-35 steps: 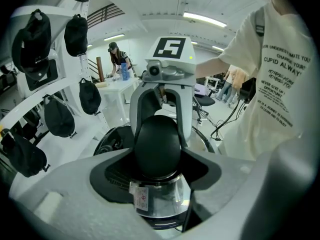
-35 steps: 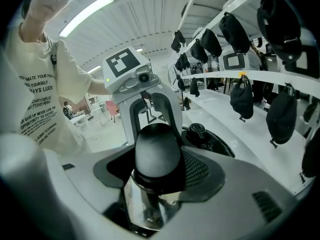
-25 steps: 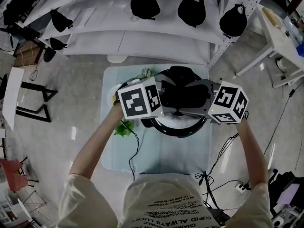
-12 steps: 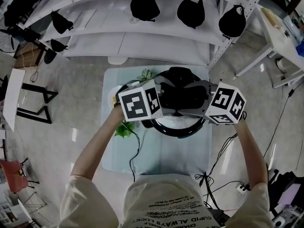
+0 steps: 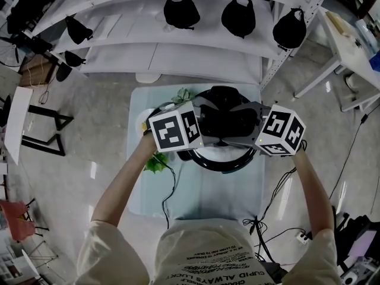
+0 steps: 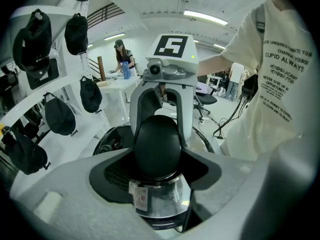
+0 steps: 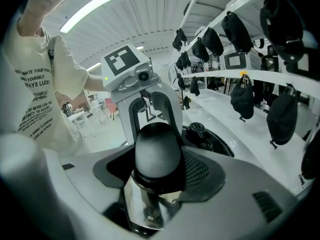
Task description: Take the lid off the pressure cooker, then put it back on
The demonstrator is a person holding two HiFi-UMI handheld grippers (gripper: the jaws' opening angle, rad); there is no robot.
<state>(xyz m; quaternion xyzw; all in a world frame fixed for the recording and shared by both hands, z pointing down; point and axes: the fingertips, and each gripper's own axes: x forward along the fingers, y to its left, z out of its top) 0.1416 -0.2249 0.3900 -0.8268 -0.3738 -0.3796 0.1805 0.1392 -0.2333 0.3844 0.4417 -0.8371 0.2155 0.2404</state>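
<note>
**Pressure-cooker lid (image 7: 214, 145) clamped from both sides, barely turned**

Nearest us, a black cable (image 5: 168, 192) trails over the pale table (image 5: 202, 198). On it stands the round black pressure cooker (image 5: 222, 167), its lid apparently still seated. Our left hand-held gripper (image 6: 159, 181) and right hand-held gripper (image 7: 157, 184) clamp the lid's domed black knob (image 6: 157, 146) from opposite sides. Over the last second the right one has edged inward and turned slightly, while the left has hardly moved. We judge a twist is starting, not a lift. Green leaves (image 5: 155, 160) lie beside the cooker. Beyond, black caps (image 5: 180, 5) hang on white shelving (image 5: 178, 52), well clear.
</note>
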